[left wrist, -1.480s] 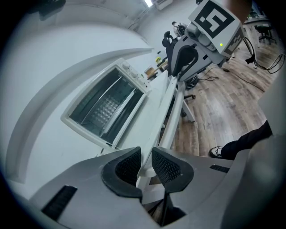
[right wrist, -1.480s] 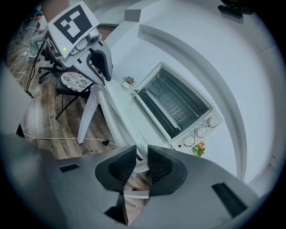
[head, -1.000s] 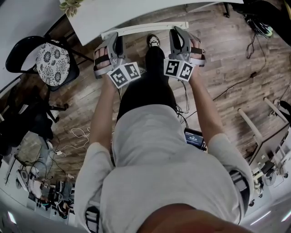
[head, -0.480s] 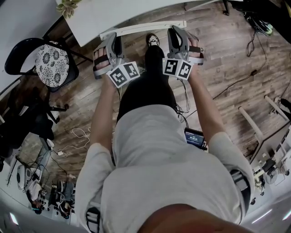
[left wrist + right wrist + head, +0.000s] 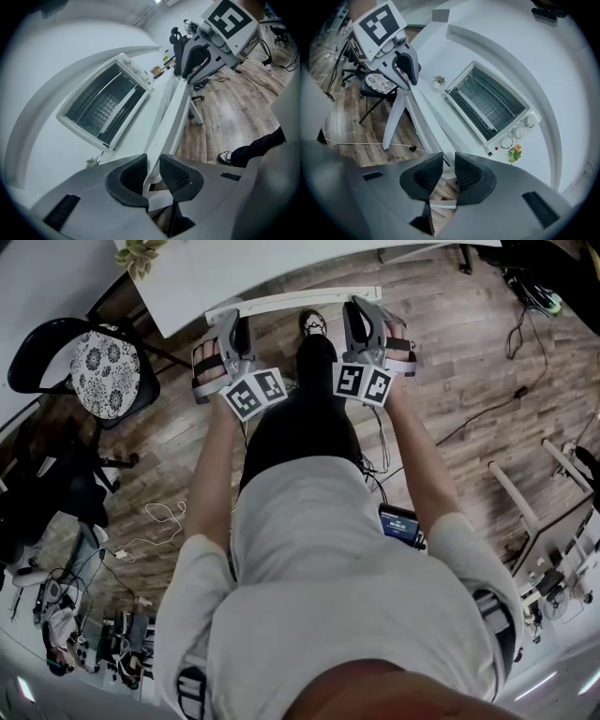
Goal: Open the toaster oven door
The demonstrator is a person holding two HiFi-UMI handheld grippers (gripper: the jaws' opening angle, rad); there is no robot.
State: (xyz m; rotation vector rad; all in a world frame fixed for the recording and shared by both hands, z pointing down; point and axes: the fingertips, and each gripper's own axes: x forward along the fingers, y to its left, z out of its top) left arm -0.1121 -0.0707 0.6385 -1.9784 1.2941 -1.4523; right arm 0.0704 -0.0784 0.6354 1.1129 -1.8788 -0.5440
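A white toaster oven [image 5: 105, 105] stands on the white table [image 5: 159, 112], its glass door shut and its handle bar across the window. The right gripper view shows the oven [image 5: 490, 105] with its knobs [image 5: 524, 125] at the right. My left gripper [image 5: 153, 161] hovers at the table's near edge, well short of the oven, jaws a narrow gap apart with nothing between them. My right gripper [image 5: 449, 161] stands the same way, empty. In the head view both grippers, left [image 5: 230, 329] and right [image 5: 361, 310], point at the table edge; the oven is out of that view.
A small potted plant [image 5: 438, 80] stands left of the oven and a small flower [image 5: 514, 152] on its knob side. A black chair with a patterned cushion [image 5: 103, 362] stands left of me. Cables [image 5: 150, 531] lie on the wooden floor.
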